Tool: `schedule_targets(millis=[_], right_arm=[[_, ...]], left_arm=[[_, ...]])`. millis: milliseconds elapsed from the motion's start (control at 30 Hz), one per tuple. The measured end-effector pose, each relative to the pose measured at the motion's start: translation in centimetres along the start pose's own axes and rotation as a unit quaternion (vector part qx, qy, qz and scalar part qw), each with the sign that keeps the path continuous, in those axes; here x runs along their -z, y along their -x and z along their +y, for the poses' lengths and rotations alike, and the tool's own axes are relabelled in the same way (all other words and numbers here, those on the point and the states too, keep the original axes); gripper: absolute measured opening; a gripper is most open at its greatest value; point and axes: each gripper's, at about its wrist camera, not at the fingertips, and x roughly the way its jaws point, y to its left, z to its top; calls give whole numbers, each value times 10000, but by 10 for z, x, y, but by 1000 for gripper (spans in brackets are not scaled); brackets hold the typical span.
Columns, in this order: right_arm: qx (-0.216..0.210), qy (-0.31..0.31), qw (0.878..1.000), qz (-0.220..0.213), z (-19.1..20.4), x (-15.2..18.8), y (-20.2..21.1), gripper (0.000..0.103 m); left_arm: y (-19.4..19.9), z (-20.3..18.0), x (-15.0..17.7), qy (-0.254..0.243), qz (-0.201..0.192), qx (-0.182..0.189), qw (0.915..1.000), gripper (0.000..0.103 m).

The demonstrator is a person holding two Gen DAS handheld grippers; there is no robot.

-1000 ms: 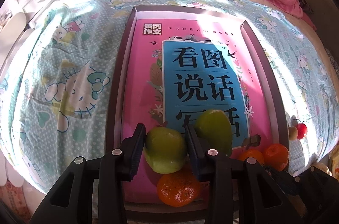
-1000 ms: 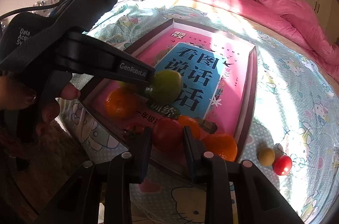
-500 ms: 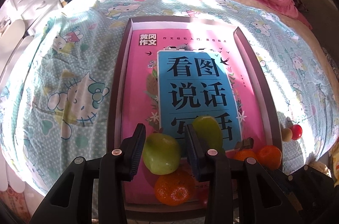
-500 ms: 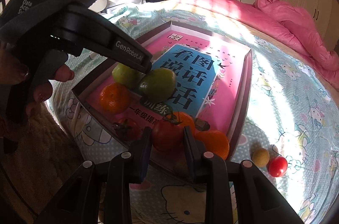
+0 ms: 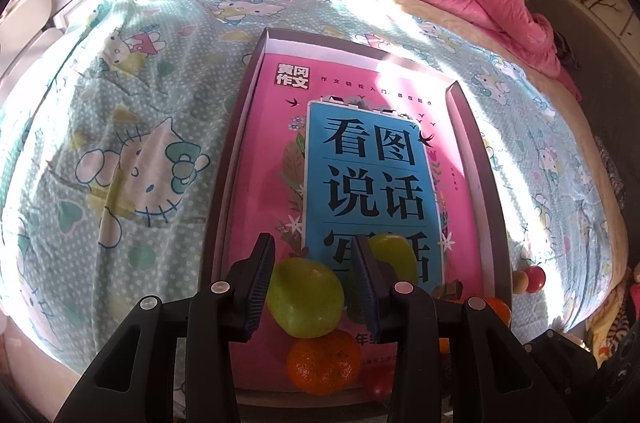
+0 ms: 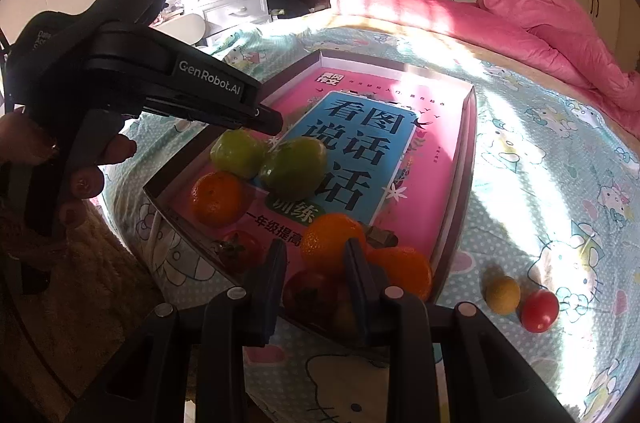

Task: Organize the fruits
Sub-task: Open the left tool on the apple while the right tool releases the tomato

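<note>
Left wrist view: we see the left gripper (image 5: 314, 269) opening, its jaws flanking a green fruit (image 5: 305, 298) low in frame inside the box (image 5: 224, 191); the right gripper (image 6: 314, 277) pinches a tomato (image 6: 310, 289).

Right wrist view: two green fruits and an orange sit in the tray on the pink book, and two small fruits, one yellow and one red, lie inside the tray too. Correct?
Not quite. The two green fruits and the orange do sit in the tray on the pink book, but the small yellow fruit and small red fruit lie outside it, on the bedsheet beside its right wall, as the right wrist view shows.
</note>
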Motion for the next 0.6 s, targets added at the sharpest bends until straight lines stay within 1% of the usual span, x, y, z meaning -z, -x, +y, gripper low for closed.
schedule_targets(millis=[67, 133, 200, 267, 333, 400, 433, 533, 600], right_arm=[[-18, 6, 10000, 35, 0, 1, 0, 35], [-73, -6, 10000, 60, 1, 1, -2, 37], [-37, 15, 10000, 71, 4, 0, -3, 39], [-70, 35, 10000, 54, 5, 0, -2, 41], [-93, 42, 9999, 46, 6, 1, -2, 43], [-106, 29, 9999, 46, 6, 0, -3, 44], [-110, 17, 9999, 42, 6, 0, -4, 45], [-152, -27, 9999, 67, 6, -1, -3, 46], [-133, -13, 9999, 53, 6, 0, -2, 46]], left_arm=[[-1, 2, 1, 29, 14, -52, 10000, 41], [-2, 4, 2, 66, 15, -21, 10000, 42], [-2, 5, 3, 79, 13, -9, 10000, 43], [-3, 5, 4, 62, 30, -54, 10000, 44], [-1, 3, 5, 52, 39, -21, 10000, 47], [1, 0, 6, 9, 6, -38, 10000, 53], [2, -1, 6, -42, -23, -41, 10000, 54], [6, -7, 5, -160, -91, -126, 9998, 56], [8, -9, 5, -190, -121, -126, 9997, 61]])
